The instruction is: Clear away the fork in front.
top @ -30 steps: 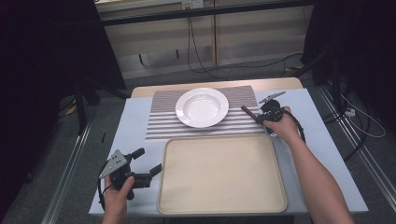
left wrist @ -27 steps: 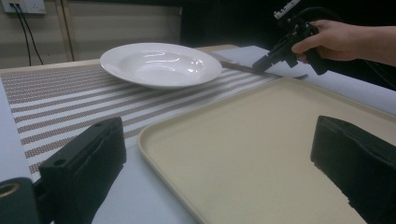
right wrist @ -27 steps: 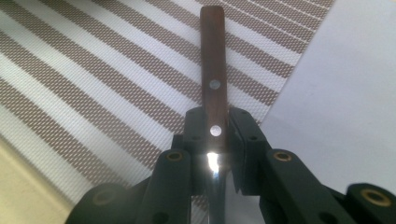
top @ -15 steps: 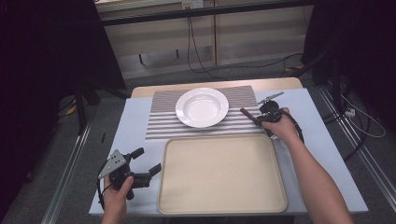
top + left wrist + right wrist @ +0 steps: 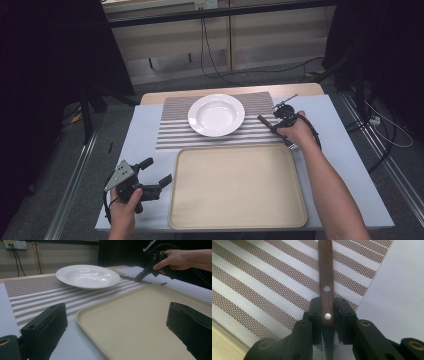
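**Jaws clamped on the knife handle**

Jaws of my right gripper are closed on the brown wooden, riveted handle of a knife, which lies over the edge of the brown-and-white striped woven placemat, beside the pale blue tabletop. My left gripper rests near me at the tabletop's front left, its jaws spread wide with nothing between them, just beside the beige rectangular plastic tray. Beyond the tray, a round white ceramic plate sits on the placemat.
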Tool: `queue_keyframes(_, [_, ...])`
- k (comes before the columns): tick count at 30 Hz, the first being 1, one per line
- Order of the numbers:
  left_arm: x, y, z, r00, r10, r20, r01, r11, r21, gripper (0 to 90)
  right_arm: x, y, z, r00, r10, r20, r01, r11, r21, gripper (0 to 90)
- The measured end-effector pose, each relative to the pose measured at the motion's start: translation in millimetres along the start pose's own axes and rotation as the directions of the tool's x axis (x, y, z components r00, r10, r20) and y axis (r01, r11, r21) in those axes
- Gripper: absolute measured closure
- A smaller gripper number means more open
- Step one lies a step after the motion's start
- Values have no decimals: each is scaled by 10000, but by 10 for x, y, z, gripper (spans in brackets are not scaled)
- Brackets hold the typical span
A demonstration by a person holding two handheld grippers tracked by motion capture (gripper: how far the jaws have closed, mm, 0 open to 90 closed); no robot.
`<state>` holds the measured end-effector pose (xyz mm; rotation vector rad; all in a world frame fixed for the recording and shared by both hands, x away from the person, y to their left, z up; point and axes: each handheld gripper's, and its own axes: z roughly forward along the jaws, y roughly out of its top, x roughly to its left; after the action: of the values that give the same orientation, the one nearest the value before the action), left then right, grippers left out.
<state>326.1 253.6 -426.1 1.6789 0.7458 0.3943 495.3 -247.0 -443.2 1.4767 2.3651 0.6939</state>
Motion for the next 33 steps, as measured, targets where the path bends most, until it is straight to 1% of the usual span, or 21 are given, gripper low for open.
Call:
queue_keyframes(1, [-3,3,1,10000,-19,18,20,10000,-23,35,-6,4,1,10000,14,-43,-14,10000,30,759])
queue_keyframes(3, [-8,10,6,10000,-31,29,31,10000,-52,35,7,13,4,10000,13,38,-13,10000,89,759])
queue_keyframes(6, [-10,9,17,10000,-15,18,15,10000,-6,34,59,38,12,9990,-152,409,141,9996,250,760])
queue_keyframes(7, [-11,8,20,10000,35,21,-35,10000,33,35,71,44,14,9988,-185,462,171,9994,290,760])
queue_keyframes(14, [-20,6,33,10000,52,-3,-51,9999,93,35,34,36,28,9997,71,224,-74,9999,153,761])
queue_keyframes(16, [-27,9,37,10000,50,24,-50,10000,78,35,37,44,32,9997,14,245,-19,9998,206,761])
queue_keyframes(19, [-36,10,48,9999,108,61,-108,9999,123,35,48,68,37,9995,2,317,-14,9992,390,763])
queue_keyframes(20, [-34,10,48,9999,160,58,-161,9997,168,35,62,91,40,9991,-32,412,8,9983,580,763])
queue_keyframes(21, [-33,10,47,9999,126,20,-126,9998,124,35,69,103,43,9989,-15,477,-16,9979,649,764])
queue_keyframes(22, [-29,10,43,9999,126,50,-127,9998,140,35,88,132,48,9982,-141,587,89,9961,880,764])
queue_keyframes(24, [-32,9,40,9999,123,22,-123,9999,101,35,103,159,56,9974,-195,698,120,9942,1066,765])
queue_keyframes(27, [-28,6,43,9998,175,50,-176,9997,173,35,109,178,60,9971,-237,728,148,9926,1203,770])
queue_keyframes(29, [-29,5,51,9999,135,77,-137,9998,168,35,101,176,58,9976,-208,665,127,9927,1196,771])
queue_keyframes(31, [-30,3,58,9998,195,64,-196,9996,214,35,82,158,50,9985,-46,540,-13,9942,1076,775])
queue_keyframes(32, [-35,3,61,9998,185,68,-187,9996,230,35,57,147,46,9993,48,380,-84,9952,972,775])
queue_keyframes(33, [-38,3,59,9998,209,58,-210,9996,198,35,55,133,43,9992,90,391,-123,9962,859,776])
